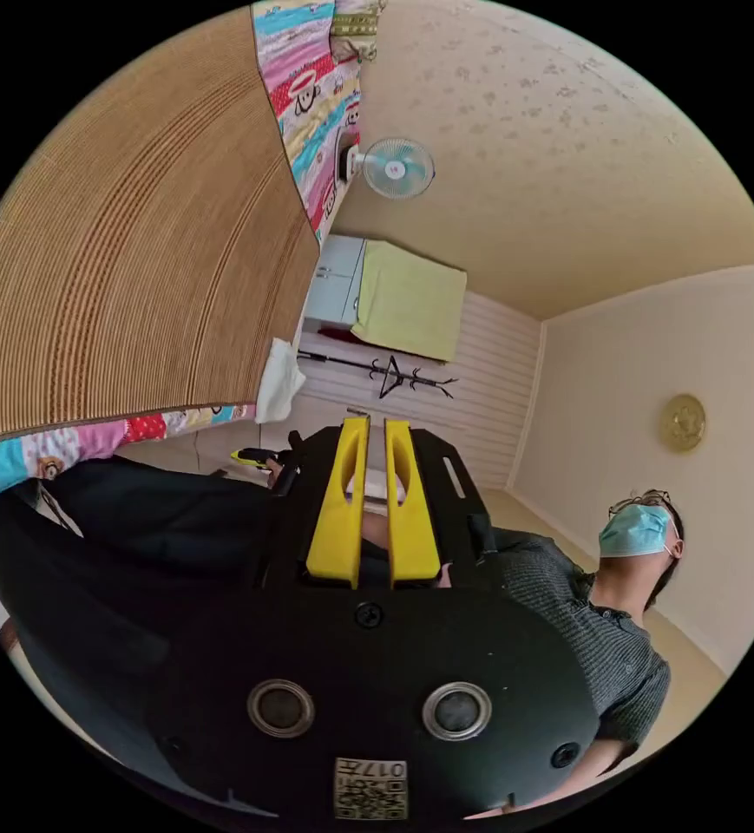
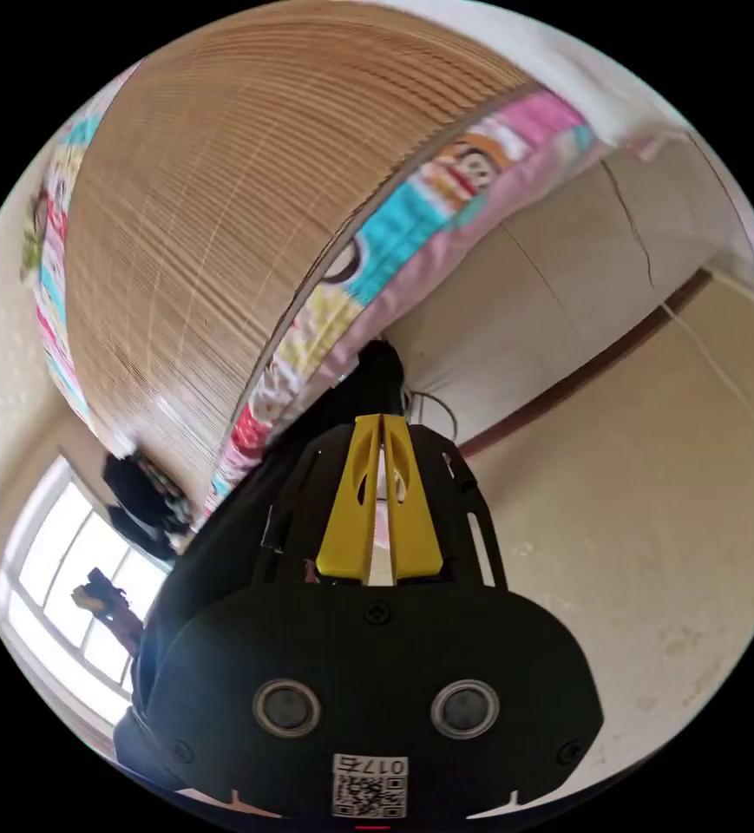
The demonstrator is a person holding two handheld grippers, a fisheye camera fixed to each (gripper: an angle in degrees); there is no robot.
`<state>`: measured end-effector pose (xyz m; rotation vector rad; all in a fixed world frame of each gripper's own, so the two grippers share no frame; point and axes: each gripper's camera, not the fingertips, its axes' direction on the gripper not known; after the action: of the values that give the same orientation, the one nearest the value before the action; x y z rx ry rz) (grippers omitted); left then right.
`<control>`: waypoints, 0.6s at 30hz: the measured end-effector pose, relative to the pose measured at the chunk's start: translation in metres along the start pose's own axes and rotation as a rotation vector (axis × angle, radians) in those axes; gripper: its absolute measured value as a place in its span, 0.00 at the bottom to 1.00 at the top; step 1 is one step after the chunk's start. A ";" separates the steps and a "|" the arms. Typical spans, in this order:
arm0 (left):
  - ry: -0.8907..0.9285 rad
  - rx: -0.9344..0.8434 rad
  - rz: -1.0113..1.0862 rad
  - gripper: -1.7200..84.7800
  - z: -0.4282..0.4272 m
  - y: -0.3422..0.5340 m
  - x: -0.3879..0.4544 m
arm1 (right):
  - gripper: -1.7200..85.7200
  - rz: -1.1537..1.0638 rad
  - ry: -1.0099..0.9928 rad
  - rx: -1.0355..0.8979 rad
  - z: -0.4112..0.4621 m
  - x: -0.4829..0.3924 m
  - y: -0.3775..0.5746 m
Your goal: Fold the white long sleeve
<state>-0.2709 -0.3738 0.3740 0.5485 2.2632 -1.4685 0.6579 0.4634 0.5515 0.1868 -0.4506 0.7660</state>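
Both cameras are tipped away from the work, toward ceiling and walls. In the left gripper view, the left gripper (image 1: 375,425) points across the room with its yellow jaws nearly together, a narrow slit between them and nothing held. In the right gripper view, the right gripper (image 2: 381,421) has its jaw tips touching, also with nothing between them.

The white long sleeve cannot be placed with confidence: a small bunch of white cloth (image 1: 278,382) hangs at the edge of the woven mat (image 1: 125,252), but whether that is the garment is unclear.

Judged from this, no fold is under way. Doing the step well would mean bringing both grippers back level over the bed, finding the garment, opening the jaws wide, and taking it at two matching points, such as the shoulders, so the cloth lies flat before the first fold.

Counted: two grippers, one woven mat, one patterned bedsheet (image 2: 446,200), one wall fan (image 1: 396,167), one coat rack (image 1: 391,375), one round wall ornament (image 1: 683,423), one person in a face mask (image 1: 606,607).
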 end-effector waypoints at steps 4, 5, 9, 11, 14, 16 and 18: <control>-0.063 -0.105 -0.037 0.07 0.058 -0.015 0.005 | 0.05 0.059 -0.260 0.159 0.005 0.044 0.051; -0.089 -0.110 -0.049 0.07 0.071 -0.020 0.008 | 0.06 0.064 -0.287 0.176 0.005 0.048 0.055; -0.161 -0.082 -0.095 0.07 0.108 -0.035 0.018 | 0.13 0.161 -0.478 0.305 -0.002 0.072 0.076; -0.190 -0.104 -0.096 0.07 0.126 -0.041 0.025 | 0.14 0.220 -0.550 0.372 -0.010 0.084 0.082; -0.269 -0.157 -0.066 0.07 0.157 -0.048 0.038 | 0.16 0.277 -0.617 0.494 -0.024 0.098 0.092; -0.263 -0.176 -0.019 0.07 0.173 -0.048 0.048 | 0.16 0.324 -0.585 0.528 -0.028 0.098 0.101; -0.236 -0.193 0.009 0.07 0.193 -0.046 0.058 | 0.16 0.340 -0.541 0.533 -0.022 0.090 0.110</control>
<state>-0.3232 -0.5621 0.3069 0.3089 2.1794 -1.2215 0.6448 0.6049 0.5730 0.8447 -0.7953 1.1656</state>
